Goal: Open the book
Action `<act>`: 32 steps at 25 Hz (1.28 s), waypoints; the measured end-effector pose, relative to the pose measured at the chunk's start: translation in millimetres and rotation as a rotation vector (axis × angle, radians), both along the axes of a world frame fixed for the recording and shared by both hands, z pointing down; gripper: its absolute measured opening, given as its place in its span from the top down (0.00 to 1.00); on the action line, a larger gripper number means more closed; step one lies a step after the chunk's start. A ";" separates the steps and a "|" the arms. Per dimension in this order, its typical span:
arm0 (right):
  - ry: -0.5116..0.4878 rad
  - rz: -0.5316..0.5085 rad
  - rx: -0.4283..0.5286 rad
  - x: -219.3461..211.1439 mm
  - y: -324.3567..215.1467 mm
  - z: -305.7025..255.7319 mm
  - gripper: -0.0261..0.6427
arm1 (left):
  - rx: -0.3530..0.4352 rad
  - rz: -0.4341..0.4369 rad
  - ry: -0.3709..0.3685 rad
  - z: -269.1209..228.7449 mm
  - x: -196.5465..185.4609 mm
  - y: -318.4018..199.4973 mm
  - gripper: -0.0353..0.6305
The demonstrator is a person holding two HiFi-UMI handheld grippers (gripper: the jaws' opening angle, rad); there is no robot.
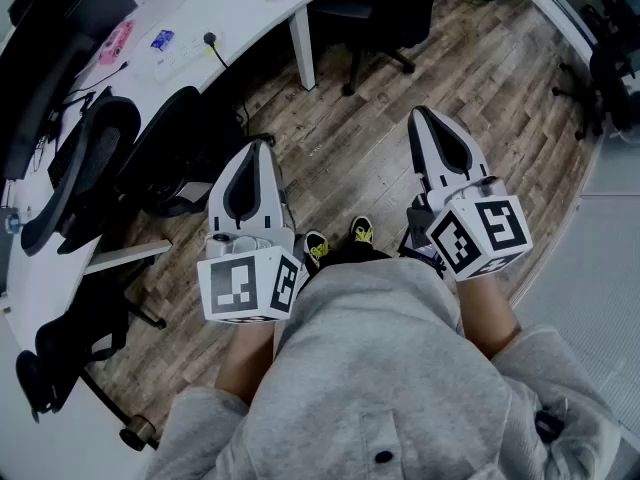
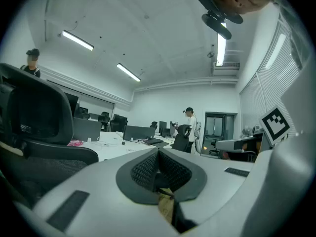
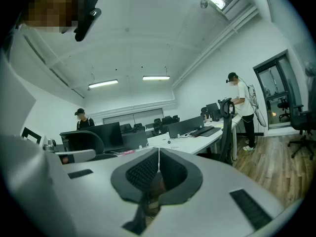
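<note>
No book shows in any view. In the head view my left gripper (image 1: 260,146) and right gripper (image 1: 418,114) are held side by side in front of the person's grey sweatshirt, above the wooden floor (image 1: 480,78), pointing forward. Both have their jaws pressed together with nothing between them. The left gripper view shows the left gripper (image 2: 158,151) with its dark pads meeting at a seam, aimed roughly level across an office. The right gripper view shows the right gripper (image 3: 158,151) with pads likewise meeting, facing rows of desks.
A long white desk (image 1: 230,8) with a pink item (image 1: 116,40) and papers runs along the upper left. Black office chairs (image 1: 90,168) stand left of the person. The person's shoes (image 1: 362,230) show below the grippers. People stand far off, one by the door (image 2: 190,127) and one among the desks (image 3: 81,118).
</note>
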State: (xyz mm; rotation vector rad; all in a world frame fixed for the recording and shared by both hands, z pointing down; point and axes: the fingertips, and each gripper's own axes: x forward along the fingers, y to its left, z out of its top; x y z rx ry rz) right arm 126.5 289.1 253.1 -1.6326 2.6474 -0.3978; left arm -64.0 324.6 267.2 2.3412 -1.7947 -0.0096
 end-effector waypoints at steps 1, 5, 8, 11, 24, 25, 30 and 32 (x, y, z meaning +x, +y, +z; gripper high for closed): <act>0.003 0.000 0.001 -2.5 0.5 0.2 0.92 | 0.000 0.001 -0.001 0.0 -2.1 0.6 0.93; -0.026 0.007 0.003 -10.1 3.6 -1.3 0.92 | -0.002 0.013 0.009 0.9 -9.4 2.1 0.93; -0.054 0.016 0.006 -16.6 5.5 -3.1 0.92 | -0.002 0.022 0.022 1.3 -16.8 3.1 0.93; -0.050 0.019 0.009 -24.0 8.6 -4.6 0.92 | 0.000 0.031 0.027 0.5 -23.3 4.4 0.93; -0.021 0.012 0.039 -65.1 26.4 -16.5 0.92 | 0.031 0.060 0.047 -10.6 -54.4 17.8 0.93; -0.020 0.011 0.040 -66.6 27.3 -17.1 0.92 | 0.032 0.061 0.048 -11.2 -55.5 18.7 0.93; -0.022 0.012 0.037 -73.9 26.4 -14.5 0.92 | 0.026 0.064 0.047 -8.7 -61.8 19.2 0.93; -0.025 0.011 0.037 -76.2 25.9 -13.2 0.92 | 0.025 0.069 0.047 -7.4 -63.3 18.7 0.93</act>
